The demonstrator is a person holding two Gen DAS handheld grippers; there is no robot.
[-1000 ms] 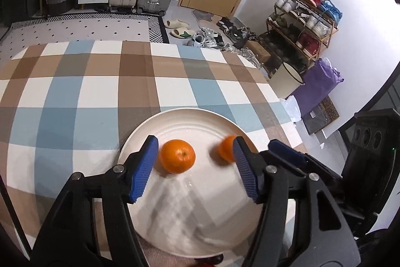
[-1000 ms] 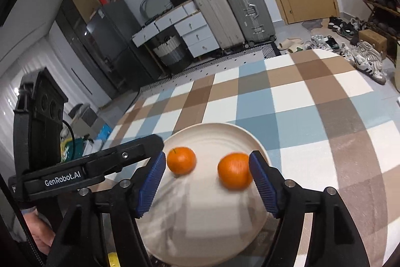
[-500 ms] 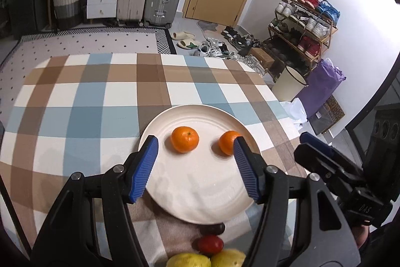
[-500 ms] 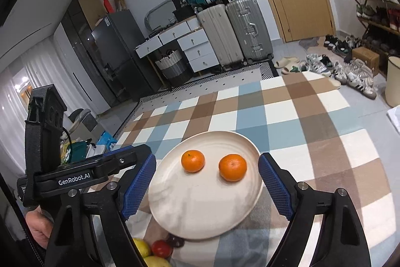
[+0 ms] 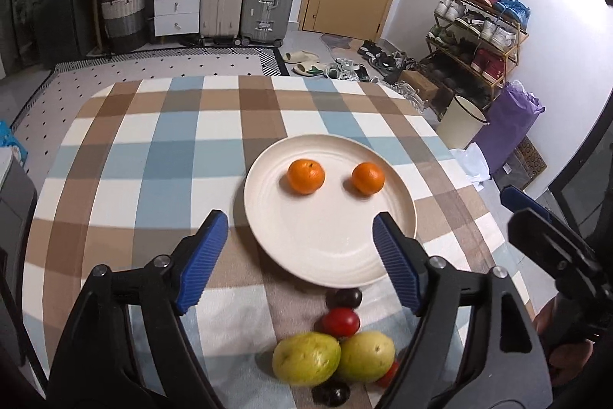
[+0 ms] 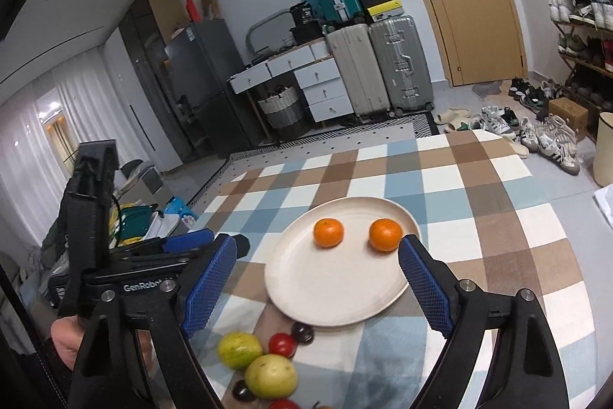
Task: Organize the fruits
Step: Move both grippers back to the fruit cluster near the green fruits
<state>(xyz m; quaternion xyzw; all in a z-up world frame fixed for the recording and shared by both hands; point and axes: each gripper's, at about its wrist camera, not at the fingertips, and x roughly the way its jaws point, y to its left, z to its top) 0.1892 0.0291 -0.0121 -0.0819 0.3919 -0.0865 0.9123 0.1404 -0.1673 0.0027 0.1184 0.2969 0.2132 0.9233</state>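
A cream plate point(image 5: 268, 240) lies on the desk's cloth point(image 5: 153, 148), checked in brown, pale blue and white. On the plate sit two orange tangerines point(image 5: 305, 176). Just off its near rim lie a dark plum point(image 5: 343, 298), a red tomato point(image 5: 340, 322) and two yellow-green guavas point(image 5: 306, 358). Both tongs' pads point(image 5: 203, 257) are blue.

Black tongs point(image 5: 300, 257), ribbed blue pads point(image 5: 203, 257), silver screws

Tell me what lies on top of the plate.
Two oranges, one and another, rest apart on the plate. The rest of it looks bare, though a left gripper finger covers a small part of its near rim.
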